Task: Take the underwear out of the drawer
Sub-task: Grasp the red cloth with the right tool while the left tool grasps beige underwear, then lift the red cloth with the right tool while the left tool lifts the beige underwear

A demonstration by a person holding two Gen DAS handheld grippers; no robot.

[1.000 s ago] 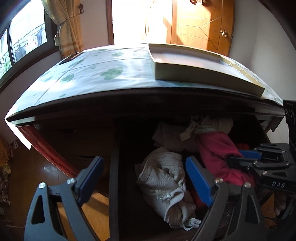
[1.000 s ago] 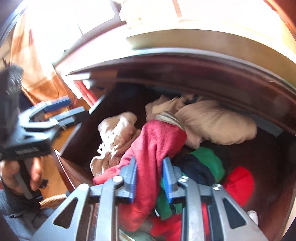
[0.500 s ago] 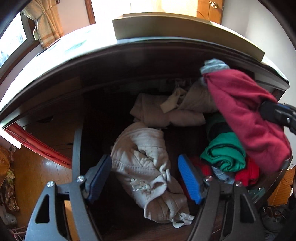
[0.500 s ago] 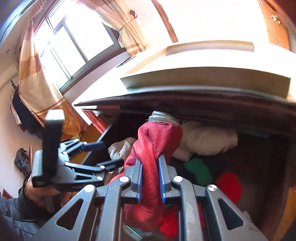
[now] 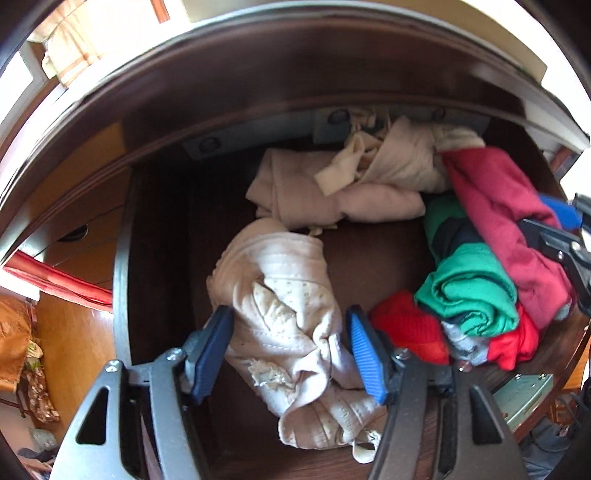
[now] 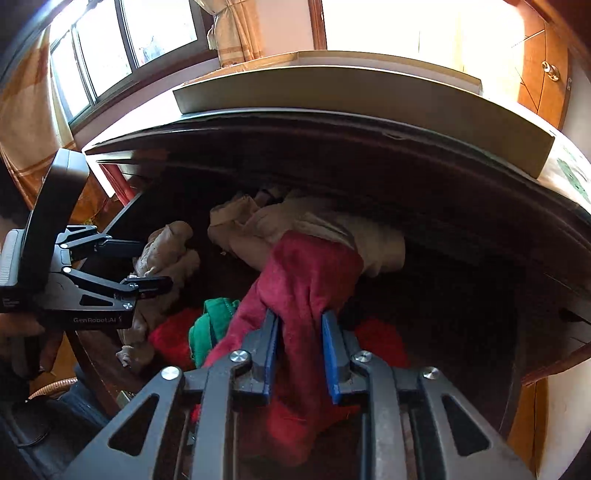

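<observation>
Shallow cardboard tray (image 6: 362, 96) set on dresser top, window (image 6: 122, 48) with tied-back checked curtain (image 6: 236, 33) behind at left, wooden door (image 6: 543, 70) with round knob at right, red cloth (image 5: 55, 275) seen beside dresser.

In the drawer (image 5: 155, 258), a crumpled garment (image 5: 291, 332) sits between my left tongs (image 5: 288, 354). Behind it, at twelve o'clock, a heap of cloth (image 5: 354, 184) lies against the back wall. At three o'clock, rolled pieces (image 5: 469, 291) are stacked, and my right tongs (image 6: 299, 347) clamp the underwear (image 6: 306, 280) above them.
</observation>
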